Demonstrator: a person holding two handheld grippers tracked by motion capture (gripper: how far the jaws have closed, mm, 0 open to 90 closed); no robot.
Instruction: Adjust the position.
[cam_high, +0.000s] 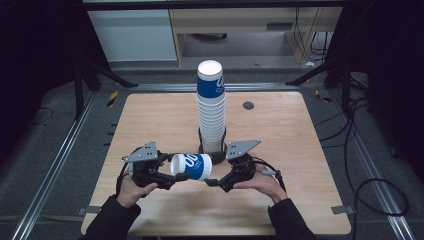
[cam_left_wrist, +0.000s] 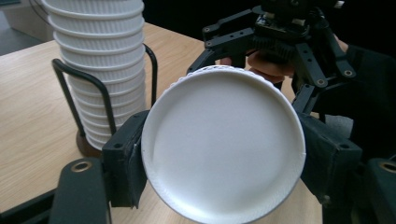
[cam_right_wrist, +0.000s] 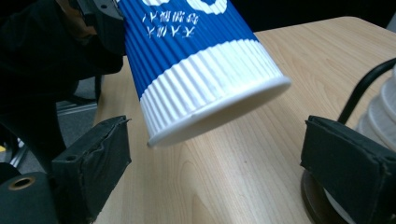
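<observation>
Blue-and-white paper cup (cam_high: 191, 166) lies on its side above the wooden table (cam_high: 150, 115), between the 2 grippers, at 6 o'clock from the tall stack of cups (cam_high: 211, 107). From the high view I count 1 single cup, 1 stack in 1 black wire holder (cam_high: 216, 150) and 2 hands. The left gripper view adds the white bottom of the cup (cam_left_wrist: 223, 144) with both black pads pressed on its sides, so the left gripper (cam_high: 159, 176) holds it. The right gripper view shows the ribbed wall and printed writing; the right gripper (cam_high: 214, 182) stands wide, its pads apart from the cup's rim.
</observation>
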